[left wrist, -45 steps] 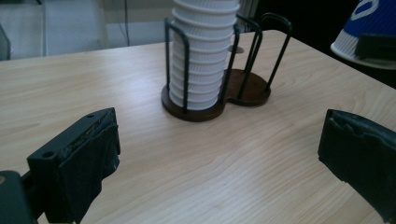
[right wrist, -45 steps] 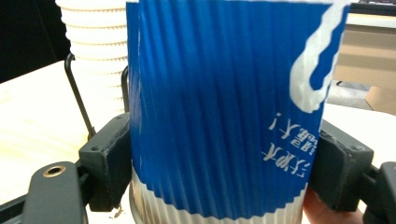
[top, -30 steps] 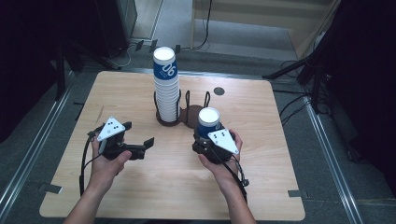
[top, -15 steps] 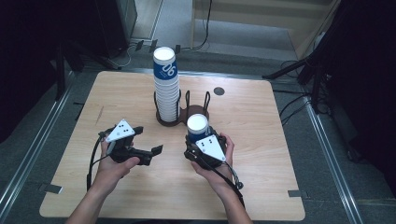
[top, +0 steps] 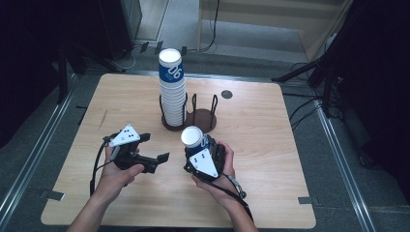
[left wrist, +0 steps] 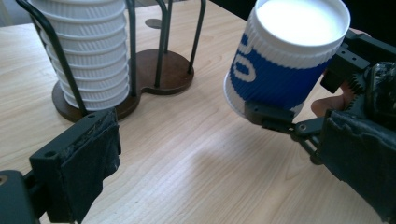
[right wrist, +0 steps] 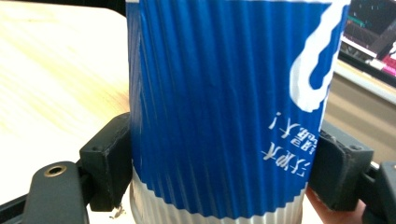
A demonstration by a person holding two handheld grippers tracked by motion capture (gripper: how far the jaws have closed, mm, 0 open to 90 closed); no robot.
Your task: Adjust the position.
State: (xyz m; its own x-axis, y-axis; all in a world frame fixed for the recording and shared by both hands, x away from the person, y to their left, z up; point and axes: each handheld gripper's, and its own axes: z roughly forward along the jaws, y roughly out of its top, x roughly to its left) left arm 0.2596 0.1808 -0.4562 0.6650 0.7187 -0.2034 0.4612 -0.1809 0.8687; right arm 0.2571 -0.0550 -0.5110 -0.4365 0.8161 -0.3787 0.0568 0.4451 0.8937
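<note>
A: R gripper clenched on the blue-and-white ribbed paper cup, jaws pressing its sides. Cup's upside down, white base up, tilted, lifted off the light wooden worktop, just in front of the dark wire cup holder w/ round wooden base.

B: L gripper?

A: Released, nothing in it, jaws spread and aimed at the cup, near but not touching.

B: So a handover or a two-handed pull, prob. How to do it well?

A: My guess: L should close on the ribbed wall low down, gently, since paper crushes. R lets go only once L has it.

B: Room?

A: Tall stack of same cups sits in holder's left bay, behind the grippers. Keep elbows low. Worktop bare right and front; edges well apart.
</note>
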